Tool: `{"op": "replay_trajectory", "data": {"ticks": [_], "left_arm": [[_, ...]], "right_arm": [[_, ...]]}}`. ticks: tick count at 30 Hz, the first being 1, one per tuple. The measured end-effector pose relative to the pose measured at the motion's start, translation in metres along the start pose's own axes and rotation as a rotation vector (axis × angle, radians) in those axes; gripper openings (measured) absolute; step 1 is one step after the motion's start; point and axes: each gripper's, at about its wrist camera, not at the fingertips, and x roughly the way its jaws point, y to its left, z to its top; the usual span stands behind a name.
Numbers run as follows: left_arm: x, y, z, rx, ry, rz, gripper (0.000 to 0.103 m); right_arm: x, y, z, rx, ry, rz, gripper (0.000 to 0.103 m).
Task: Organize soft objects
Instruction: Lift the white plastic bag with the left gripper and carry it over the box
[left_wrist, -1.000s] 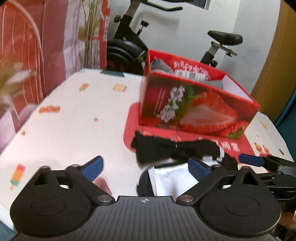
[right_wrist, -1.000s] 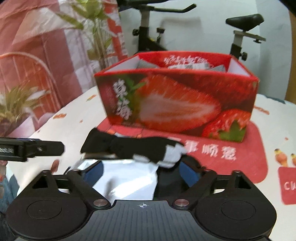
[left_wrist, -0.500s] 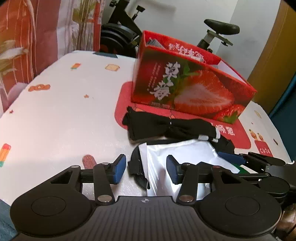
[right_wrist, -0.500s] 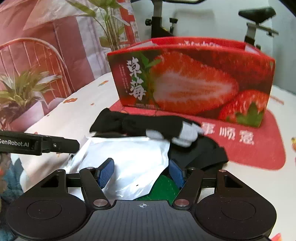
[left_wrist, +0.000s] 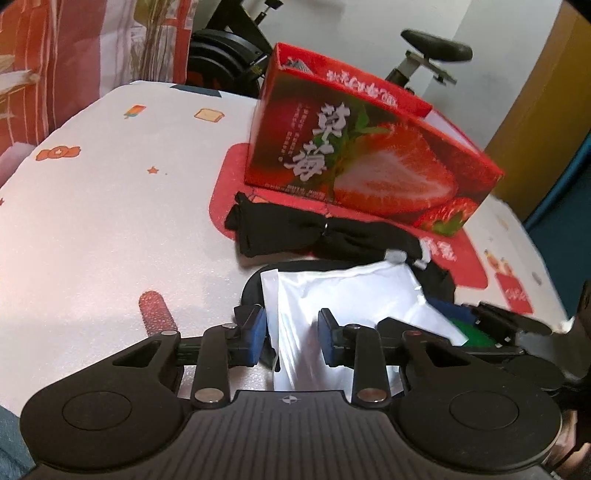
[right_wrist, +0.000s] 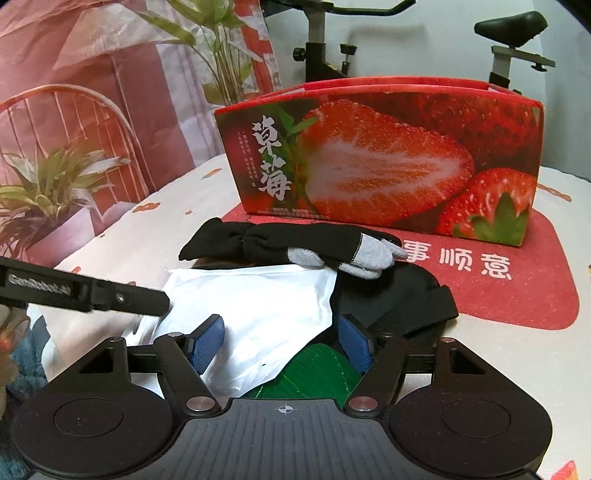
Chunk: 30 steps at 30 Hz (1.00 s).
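Note:
A white plastic pouch (left_wrist: 332, 295) lies on a black soft item (right_wrist: 406, 302) near the table's front, with a green piece (right_wrist: 317, 373) under its corner. A black glove with grey fingertips (right_wrist: 288, 243) lies just behind, in front of the red strawberry box (right_wrist: 380, 162). My left gripper (left_wrist: 291, 332) straddles the pouch's left edge, jaws partly open. My right gripper (right_wrist: 280, 343) is open around the pouch's near right corner. The pouch (right_wrist: 251, 306) shows in both views.
The strawberry box (left_wrist: 362, 155) stands on a red mat (right_wrist: 517, 273) on the white printed tablecloth (left_wrist: 110, 206). An exercise bike (right_wrist: 509, 44) stands behind the table. Potted plants (right_wrist: 48, 188) are at the left.
Both grippers came lower and closer to the pouch. The left jaws narrowed from wide open to a small gap around the pouch's edge. The right jaws stayed open.

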Motion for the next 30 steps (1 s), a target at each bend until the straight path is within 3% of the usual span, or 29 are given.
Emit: {"op": "replay_trajectory", "data": {"ticks": [11,12,14,16,19,23,26,30], "left_arm": [[0.010,0.002,-0.001,0.032,-0.013,0.001,0.037],[0.010,0.003,-0.001,0.029,-0.017,-0.005,0.039],[0.011,0.006,0.000,0.012,-0.015,-0.035,0.055],[0.011,0.004,-0.001,0.011,-0.004,-0.093,0.055],[0.010,-0.006,-0.003,0.047,0.005,-0.139,0.052],[0.013,-0.009,-0.005,0.067,0.010,-0.089,0.029],[0.013,0.007,-0.002,-0.017,0.013,-0.114,0.027],[0.014,0.001,-0.002,0.007,0.011,-0.103,0.027]], "right_arm": [[-0.001,-0.002,-0.003,0.002,-0.019,0.014,0.065],[-0.001,-0.002,-0.003,0.002,-0.019,0.014,0.065],[-0.001,-0.002,-0.003,0.000,-0.019,0.012,0.065],[-0.001,-0.001,-0.003,-0.002,-0.019,0.010,0.065],[-0.001,0.000,-0.003,-0.003,-0.019,0.008,0.065],[-0.001,-0.001,-0.003,0.000,-0.017,0.012,0.065],[0.000,-0.002,-0.002,0.006,-0.012,0.015,0.065],[0.001,-0.005,0.006,0.041,0.025,0.032,0.066]]}}
